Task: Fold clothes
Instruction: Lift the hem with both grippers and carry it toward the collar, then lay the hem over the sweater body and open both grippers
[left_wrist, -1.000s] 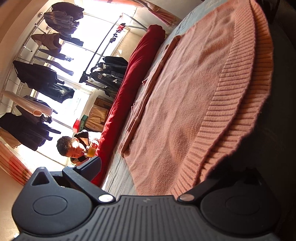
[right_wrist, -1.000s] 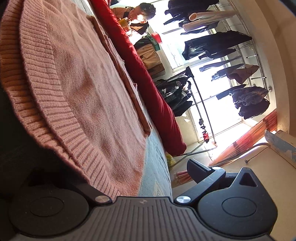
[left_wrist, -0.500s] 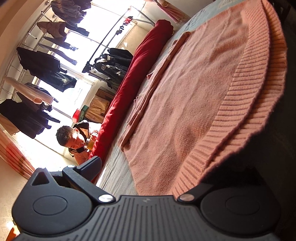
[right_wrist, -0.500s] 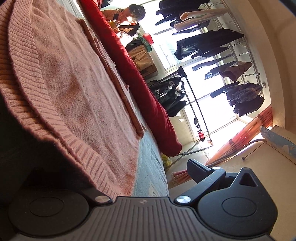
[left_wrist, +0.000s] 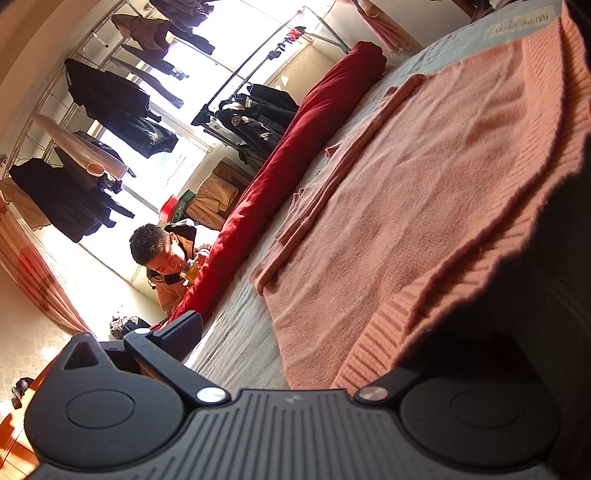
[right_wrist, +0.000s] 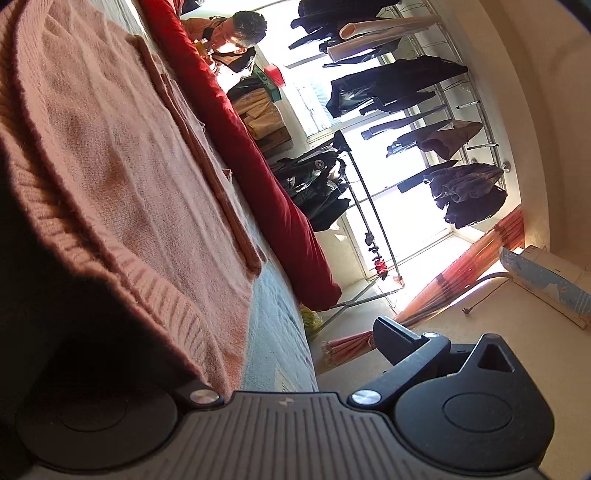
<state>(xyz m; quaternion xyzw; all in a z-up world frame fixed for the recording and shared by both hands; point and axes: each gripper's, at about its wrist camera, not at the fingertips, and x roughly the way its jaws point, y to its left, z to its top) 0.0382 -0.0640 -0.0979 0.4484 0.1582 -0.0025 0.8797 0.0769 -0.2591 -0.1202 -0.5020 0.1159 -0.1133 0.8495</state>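
A: Where is the sweater (left_wrist: 424, 206)?

B: Spread flat on the bed (left_wrist: 236, 347), its ribbed hem (left_wrist: 454, 295) nearest both cameras. Its long axis runs from the hem away toward the red roll (left_wrist: 295, 155), which lies along the bed's far edge. A folded sleeve (left_wrist: 347, 173) lies on that far side.

A: The left gripper (left_wrist: 295, 354)?

B: One finger (left_wrist: 181, 328) stands clear beside the bed; the other is hidden under the lifted hem. Spread wide, the hem between the fingers; I cannot tell if it pinches.

A: And the right gripper (right_wrist: 291, 369)?

B: The same, mirrored: one finger (right_wrist: 395, 339) free, the other under the sweater (right_wrist: 122, 158).

A: Any writing?

B: A label on the bed cover (left_wrist: 521, 22), upside down, reads roughly "HAPPY EVERY DAY". A person (left_wrist: 162, 254) sits beyond the roll, under hanging dark coats (left_wrist: 107, 99).
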